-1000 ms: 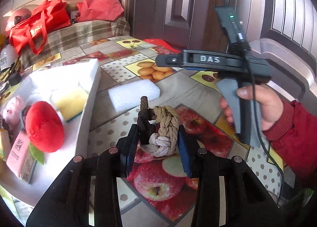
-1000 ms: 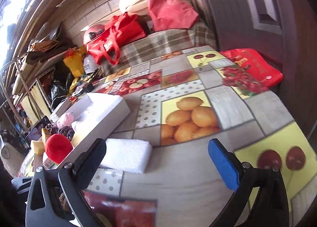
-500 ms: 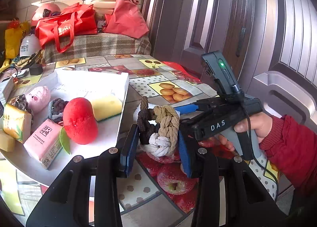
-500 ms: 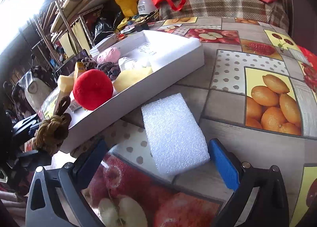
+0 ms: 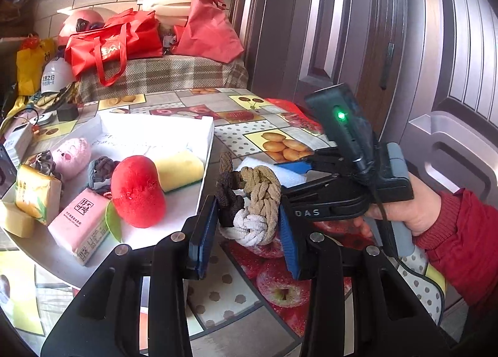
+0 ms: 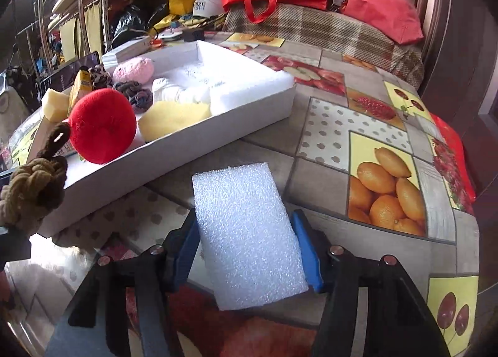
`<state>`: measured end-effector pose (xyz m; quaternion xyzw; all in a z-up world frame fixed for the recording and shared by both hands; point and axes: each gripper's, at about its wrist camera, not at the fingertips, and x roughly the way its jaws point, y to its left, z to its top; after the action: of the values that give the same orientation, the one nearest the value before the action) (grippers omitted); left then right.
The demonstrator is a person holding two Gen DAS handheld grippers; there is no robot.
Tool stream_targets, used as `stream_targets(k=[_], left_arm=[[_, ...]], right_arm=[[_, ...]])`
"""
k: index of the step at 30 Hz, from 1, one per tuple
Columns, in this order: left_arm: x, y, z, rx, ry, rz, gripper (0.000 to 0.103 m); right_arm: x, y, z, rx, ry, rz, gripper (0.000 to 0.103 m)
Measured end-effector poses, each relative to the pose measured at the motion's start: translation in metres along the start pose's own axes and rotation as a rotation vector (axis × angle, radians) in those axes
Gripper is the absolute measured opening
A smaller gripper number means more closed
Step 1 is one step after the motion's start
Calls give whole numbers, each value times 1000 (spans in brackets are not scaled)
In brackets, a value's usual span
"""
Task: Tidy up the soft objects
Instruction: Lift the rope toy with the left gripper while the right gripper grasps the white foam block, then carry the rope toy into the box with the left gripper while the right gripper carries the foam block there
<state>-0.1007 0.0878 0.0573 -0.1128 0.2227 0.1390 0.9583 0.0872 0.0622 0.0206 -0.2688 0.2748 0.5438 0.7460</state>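
Note:
My left gripper (image 5: 246,216) is shut on a knotted rope toy (image 5: 258,198) of tan, brown and white cord, held above the fruit-print table just right of the white tray (image 5: 155,126). The toy also shows in the right wrist view (image 6: 34,188). My right gripper (image 6: 244,226) is closing, and its blue pads touch both long sides of a white foam block (image 6: 236,188) that lies on the table. The tray holds a red plush apple (image 6: 102,126), a yellow sponge (image 6: 174,117), a pink plush (image 6: 133,69), a small rope knot (image 6: 133,92) and tissue packs (image 5: 77,226).
A hand in a red sleeve (image 5: 414,216) grips the right tool's handle, close to my left gripper. Red bags (image 5: 112,42) sit on a plaid-covered seat (image 5: 162,76) behind the table. A dark door (image 5: 358,30) stands at the right. Cluttered shelves (image 6: 77,14) fill the left.
The right gripper swung down over the foam block and its jaws closed in from wide open to the block's sides. The left gripper carried the rope toy leftwards, nearer the tray.

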Motion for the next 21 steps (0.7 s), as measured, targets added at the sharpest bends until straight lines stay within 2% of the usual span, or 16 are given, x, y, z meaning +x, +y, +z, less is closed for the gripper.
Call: stream_targets(k=[5,8,14,21], left_arm=[[-7,-3,-1,21,-32,16,37],[-10,-2,-1,16,-44,25,37],[-15,2,-1,0,-67,53,37],[-26,10,-2,19,-108,118,37]], right_arm=[[-71,-4,-15,174,-304,-57,58],[-96,4,-30,247,-418,-81,59],[-120,24,-43,287,-528,-104,59],[-117,40,-41,241,-517,-114,59]])
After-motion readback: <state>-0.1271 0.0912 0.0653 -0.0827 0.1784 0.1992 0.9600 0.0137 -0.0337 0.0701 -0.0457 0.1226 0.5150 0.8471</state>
